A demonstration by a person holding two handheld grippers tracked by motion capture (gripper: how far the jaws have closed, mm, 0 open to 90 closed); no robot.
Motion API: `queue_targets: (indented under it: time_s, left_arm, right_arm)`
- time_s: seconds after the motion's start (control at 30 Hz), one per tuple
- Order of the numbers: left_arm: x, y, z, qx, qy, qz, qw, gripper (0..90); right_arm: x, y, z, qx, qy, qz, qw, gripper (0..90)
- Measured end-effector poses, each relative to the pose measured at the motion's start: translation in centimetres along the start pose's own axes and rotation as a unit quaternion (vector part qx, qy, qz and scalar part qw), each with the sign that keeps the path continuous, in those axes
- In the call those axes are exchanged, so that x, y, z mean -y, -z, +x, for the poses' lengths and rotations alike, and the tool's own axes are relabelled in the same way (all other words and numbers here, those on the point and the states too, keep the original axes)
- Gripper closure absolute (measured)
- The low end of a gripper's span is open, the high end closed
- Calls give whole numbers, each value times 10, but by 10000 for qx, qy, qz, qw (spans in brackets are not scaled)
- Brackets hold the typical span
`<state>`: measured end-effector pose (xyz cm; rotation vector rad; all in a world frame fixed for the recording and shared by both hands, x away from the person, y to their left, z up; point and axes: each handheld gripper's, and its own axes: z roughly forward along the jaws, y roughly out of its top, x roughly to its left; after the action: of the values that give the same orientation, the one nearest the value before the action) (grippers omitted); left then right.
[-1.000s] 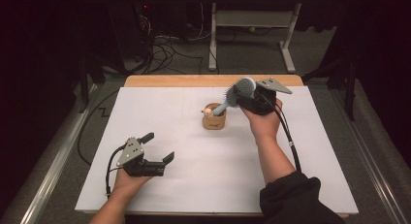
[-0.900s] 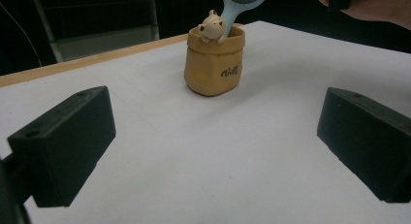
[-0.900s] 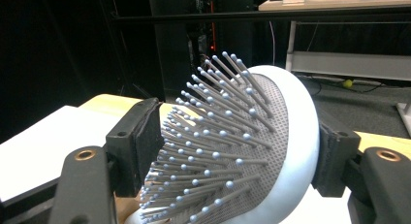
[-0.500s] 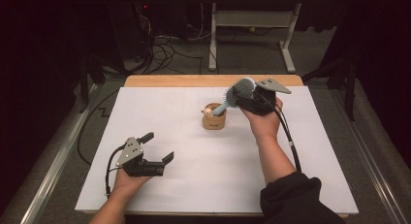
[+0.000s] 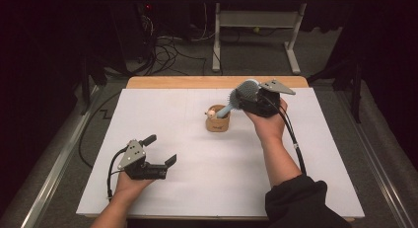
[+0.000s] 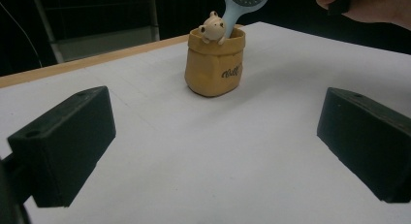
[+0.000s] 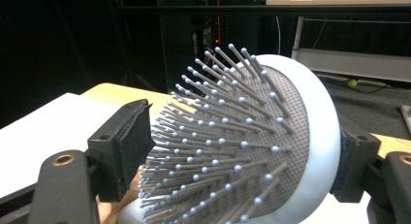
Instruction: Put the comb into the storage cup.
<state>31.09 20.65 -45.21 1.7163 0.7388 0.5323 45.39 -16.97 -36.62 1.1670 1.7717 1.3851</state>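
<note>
A pale blue hairbrush (image 5: 246, 91) leans with its handle inside a small tan pouch (image 5: 217, 124) near the table's middle. My right gripper (image 5: 242, 99) holds the brush head (image 7: 271, 136): one pad backs the head and the bristle tips meet the other pad. Its jaws have just been opening, with the brush still between them. A small cream figure (image 6: 212, 27) peeks over the rim of the pouch (image 6: 213, 71). My left gripper (image 5: 161, 149) rests open on the white sheet at front left, its jaws (image 6: 213, 146) wide apart with nothing between them.
A white sheet (image 5: 197, 164) covers the wooden table (image 5: 197, 82). Beyond the far edge are cables, a white metal frame (image 5: 256, 25) and dark floor. The hand with the right gripper (image 6: 373, 3) appears at the upper right of the left gripper view.
</note>
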Motion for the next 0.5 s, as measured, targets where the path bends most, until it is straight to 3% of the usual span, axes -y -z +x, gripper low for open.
queue_targets:
  time_s: [0.5]
  left_arm:
    - [0, 0, 0, -11, -2, 5, 10000, 9]
  right_arm:
    - [-1, 1, -2, 65, 46, 13, 10000, 155]
